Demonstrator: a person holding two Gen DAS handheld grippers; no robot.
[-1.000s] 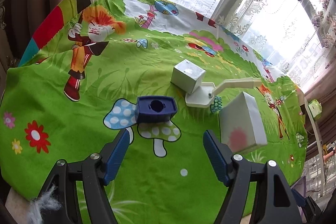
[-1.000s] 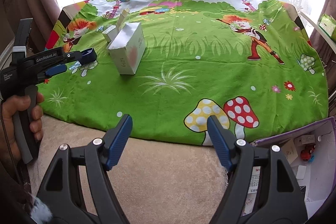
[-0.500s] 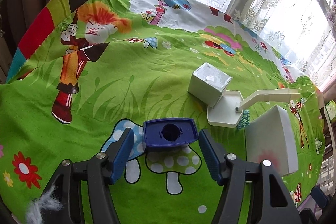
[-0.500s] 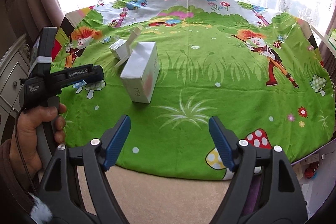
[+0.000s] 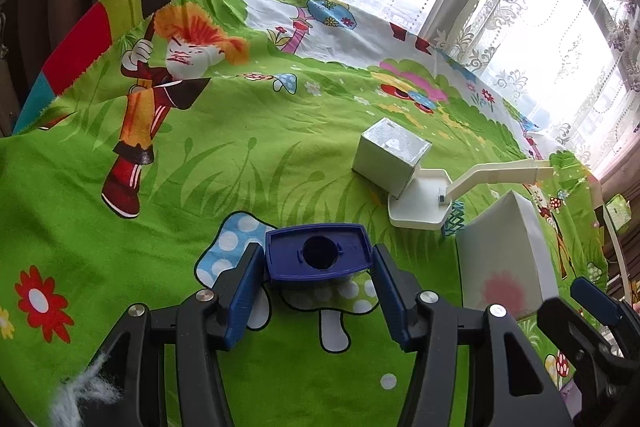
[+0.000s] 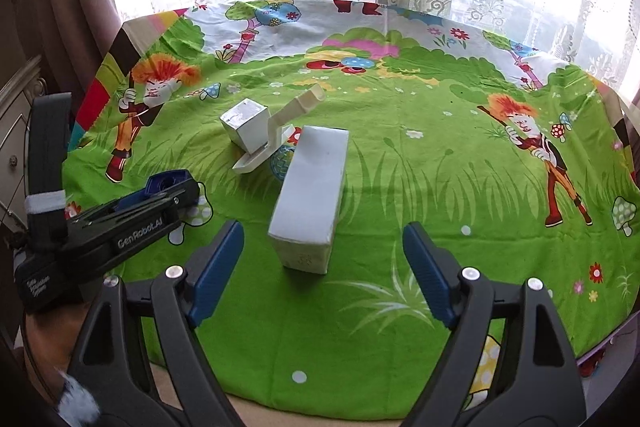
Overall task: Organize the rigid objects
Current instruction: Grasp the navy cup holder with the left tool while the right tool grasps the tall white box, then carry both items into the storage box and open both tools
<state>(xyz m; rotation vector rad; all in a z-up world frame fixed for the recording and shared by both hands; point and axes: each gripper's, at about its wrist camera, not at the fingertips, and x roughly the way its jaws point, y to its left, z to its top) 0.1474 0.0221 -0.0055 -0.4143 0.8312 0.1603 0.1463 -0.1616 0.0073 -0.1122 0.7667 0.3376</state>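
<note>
A: Nearest the left wrist camera, what is the left gripper (image 5: 318, 259) doing?

B: Its jaws have just been closing, and the blue cap (image 5: 318, 257) is sitting between them now. The left pad is touching the cap's side; at the right pad I cannot tell whether it is pressing or just shy. A second ago the cap was lying clear ahead of the open tongs, toward twelve o'clock, so the gripper has been coming in around it.

A: Meaning for the tidying?

B: I am judging that the first pick is nearly made; the cap is still resting on the green cloth (image 5: 200, 155), over the printed mushroom, not lifted.

A: And the right gripper (image 6: 323, 263)?

B: Its jaws have just been opening and are standing well apart, with nothing gripped. It has been swinging in over the cloth; before, it was hanging over the floor at the table's edge. The tall white box (image 6: 310, 195) is lying on its side just ahead, at twelve o'clock, its near end between the fingertips' lines but untouched.

A: Further out?

B: From the right view, at about eleven o'clock beyond the box, the small white cube (image 6: 246, 125) is leaning on the cream stand (image 6: 276, 143), with a small teal thing peeking beside it. The left gripper with its cap is showing at nine o'clock.
</note>
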